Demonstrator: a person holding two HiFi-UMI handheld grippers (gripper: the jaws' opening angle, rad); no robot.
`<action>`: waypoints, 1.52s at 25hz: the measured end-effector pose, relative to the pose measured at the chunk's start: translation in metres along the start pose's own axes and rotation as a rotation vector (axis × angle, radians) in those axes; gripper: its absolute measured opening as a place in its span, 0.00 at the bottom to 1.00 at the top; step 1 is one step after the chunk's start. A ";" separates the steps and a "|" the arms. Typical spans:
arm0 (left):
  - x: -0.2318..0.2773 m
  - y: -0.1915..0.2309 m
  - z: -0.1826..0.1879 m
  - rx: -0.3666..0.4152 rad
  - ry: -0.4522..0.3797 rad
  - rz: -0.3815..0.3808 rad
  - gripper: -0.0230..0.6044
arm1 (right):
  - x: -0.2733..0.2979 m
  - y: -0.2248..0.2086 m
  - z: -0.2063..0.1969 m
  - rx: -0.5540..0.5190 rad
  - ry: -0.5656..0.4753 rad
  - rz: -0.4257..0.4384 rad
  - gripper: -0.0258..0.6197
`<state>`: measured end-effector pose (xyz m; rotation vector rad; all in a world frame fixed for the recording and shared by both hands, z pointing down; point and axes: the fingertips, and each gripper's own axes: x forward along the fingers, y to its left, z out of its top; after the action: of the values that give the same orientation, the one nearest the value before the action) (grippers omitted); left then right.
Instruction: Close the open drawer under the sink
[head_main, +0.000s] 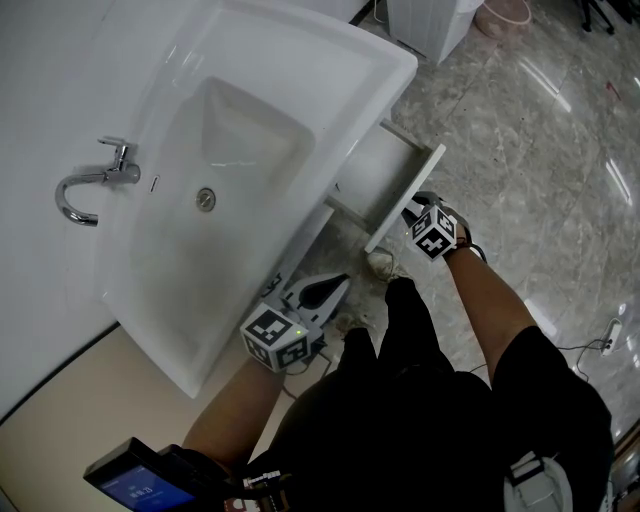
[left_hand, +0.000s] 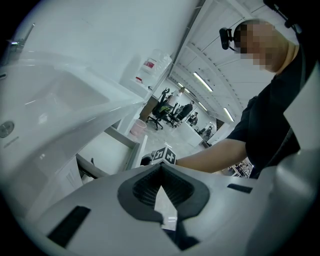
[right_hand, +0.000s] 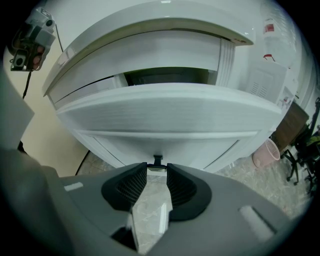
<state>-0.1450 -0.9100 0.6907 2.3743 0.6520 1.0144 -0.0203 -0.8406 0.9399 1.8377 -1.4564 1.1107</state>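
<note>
Under the white sink (head_main: 215, 190) a white drawer (head_main: 385, 172) stands pulled out to the right, with its front panel (right_hand: 165, 112) broad in the right gripper view. My right gripper (head_main: 413, 212) is at that front. A small handle (right_hand: 158, 161) sits between its fingertips, and the handle's pale bar fills the gap. My left gripper (head_main: 338, 284) hovers below the sink's front edge, apart from the drawer. In the left gripper view its tips meet (left_hand: 161, 172) with nothing between them, and the drawer (left_hand: 112, 150) lies beyond.
A chrome faucet (head_main: 95, 185) stands at the sink's left. On the marble floor are a pink bin (head_main: 505, 12), a white unit (head_main: 430, 22) and a cable (head_main: 598, 345). The person's foot (head_main: 380, 262) is below the drawer. A screen device (head_main: 135, 487) is at the bottom left.
</note>
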 end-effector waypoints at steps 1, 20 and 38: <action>-0.001 0.000 -0.001 -0.001 -0.003 0.000 0.04 | 0.001 0.000 0.001 0.000 -0.001 -0.001 0.23; -0.018 0.006 -0.012 -0.033 -0.031 0.032 0.04 | 0.011 -0.003 0.024 -0.007 -0.013 -0.009 0.23; -0.029 0.019 -0.023 -0.054 -0.036 0.026 0.04 | 0.033 -0.003 0.055 -0.007 -0.041 -0.021 0.23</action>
<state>-0.1756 -0.9363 0.7010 2.3534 0.5752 0.9860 -0.0001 -0.9015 0.9397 1.8765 -1.4584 1.0622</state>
